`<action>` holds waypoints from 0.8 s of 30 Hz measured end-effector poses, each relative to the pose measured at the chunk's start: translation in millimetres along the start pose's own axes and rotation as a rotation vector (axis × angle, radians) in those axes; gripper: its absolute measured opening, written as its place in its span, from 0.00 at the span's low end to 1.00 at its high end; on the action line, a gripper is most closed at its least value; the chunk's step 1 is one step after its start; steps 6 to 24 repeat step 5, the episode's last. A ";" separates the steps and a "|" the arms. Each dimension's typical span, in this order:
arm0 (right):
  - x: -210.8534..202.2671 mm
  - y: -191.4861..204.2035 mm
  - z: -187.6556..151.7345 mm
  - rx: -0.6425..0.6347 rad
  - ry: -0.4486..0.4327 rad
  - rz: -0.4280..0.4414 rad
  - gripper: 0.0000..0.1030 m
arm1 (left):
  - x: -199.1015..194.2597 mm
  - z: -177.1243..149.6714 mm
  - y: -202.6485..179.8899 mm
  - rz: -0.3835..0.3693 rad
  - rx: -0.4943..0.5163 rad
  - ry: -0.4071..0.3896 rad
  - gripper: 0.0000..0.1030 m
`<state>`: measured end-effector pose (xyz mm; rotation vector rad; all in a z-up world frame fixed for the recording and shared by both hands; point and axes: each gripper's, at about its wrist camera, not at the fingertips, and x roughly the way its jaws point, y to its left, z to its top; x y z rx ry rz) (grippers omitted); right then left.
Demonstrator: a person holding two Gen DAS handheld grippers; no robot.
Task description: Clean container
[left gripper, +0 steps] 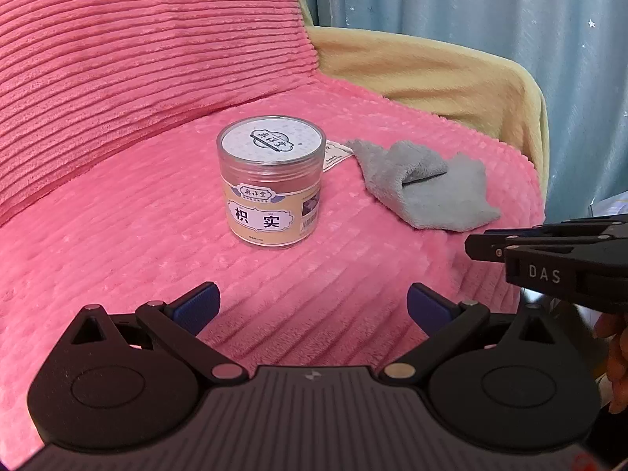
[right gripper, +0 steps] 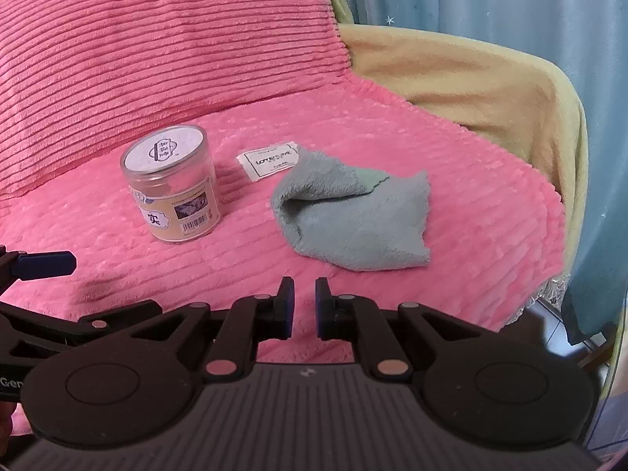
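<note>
Pink ribbed plush blanket (left gripper: 117,235) covers the whole seat and carries everything else; a matching pink ribbed cushion (left gripper: 137,47) leans against the back behind it. Yellow fleece throw (left gripper: 431,74) drapes over the seat's far right side, and a blue-grey curtain (left gripper: 490,8) with small star marks hangs beyond that. Left gripper (left gripper: 314,306) low in its own view, jaws spread wide with nothing between them, blue pads facing each other, aimed toward the container. Right gripper (right gripper: 305,308) low in its own view, jaws drawn in to a narrow gap, nothing held between them, aimed toward the cloth; its black body also shows at the right edge of the left wrist view. Grey fleecy cloth (right gripper: 353,219) lies crumpled on the blanket, one fold raised, to the right of the container and apart from it. Container (left gripper: 271,184): a clear round jar, upright on the blanket near the middle of the seat, lid on, white printed disc on top, tan label with Chinese characters around the wall and a barcode on the side seen from the right wrist view. Small white fabric tag (right gripper: 271,159) with dark lettering lies flat on the blanket between jar and cloth, its right end touching the cloth.
</note>
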<state>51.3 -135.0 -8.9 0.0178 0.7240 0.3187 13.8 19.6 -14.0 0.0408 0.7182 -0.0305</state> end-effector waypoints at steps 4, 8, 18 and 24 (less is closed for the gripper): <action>1.0 -0.5 -0.4 0.000 0.007 -0.003 0.06 | 0.6 0.7 -1.2 0.001 0.001 0.005 0.99; 1.2 -0.7 -0.4 0.001 0.008 -0.004 0.06 | 0.6 0.7 -1.7 0.001 0.001 0.005 0.99; 1.2 -0.7 -0.4 0.001 0.008 -0.004 0.06 | 0.6 0.7 -1.7 0.001 0.001 0.005 0.99; 1.2 -0.7 -0.4 0.001 0.008 -0.004 0.06 | 0.6 0.7 -1.7 0.001 0.001 0.005 0.99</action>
